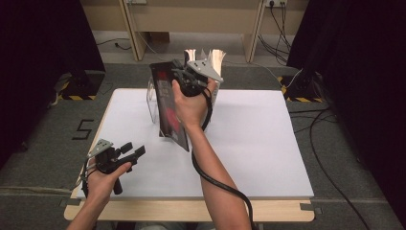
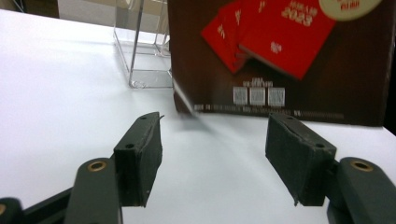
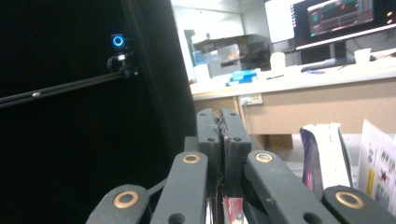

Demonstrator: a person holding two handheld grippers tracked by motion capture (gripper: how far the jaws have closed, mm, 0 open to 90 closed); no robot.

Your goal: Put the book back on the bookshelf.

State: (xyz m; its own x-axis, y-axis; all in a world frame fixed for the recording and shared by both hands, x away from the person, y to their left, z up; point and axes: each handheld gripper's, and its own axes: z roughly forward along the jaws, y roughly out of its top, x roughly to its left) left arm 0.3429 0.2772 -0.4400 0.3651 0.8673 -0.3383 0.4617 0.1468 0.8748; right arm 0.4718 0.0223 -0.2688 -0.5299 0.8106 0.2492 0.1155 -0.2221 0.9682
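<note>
Item: dark magazine (image 1: 168, 103) with red cover art, thin and glossy. We judge it light, floppy and slippery, best pinched near the spine or a top edge rather than mid-page.

Position: raised on end at the table's (image 1: 249, 143) twelve o'clock, just beside a clear acrylic holder (image 1: 153, 98), lower corner near the white top.

Right gripper (image 1: 184, 76): jaws fully closed on the magazine's upper edge, at the holder's two o'clock.

Left gripper (image 1: 131, 151): jaws wide apart, holding nothing, low at the table's eight o'clock.

Room: open surface from three to six o'clock. Other upright magazines (image 1: 215, 60) stand behind, so we keep clear of them.
</note>
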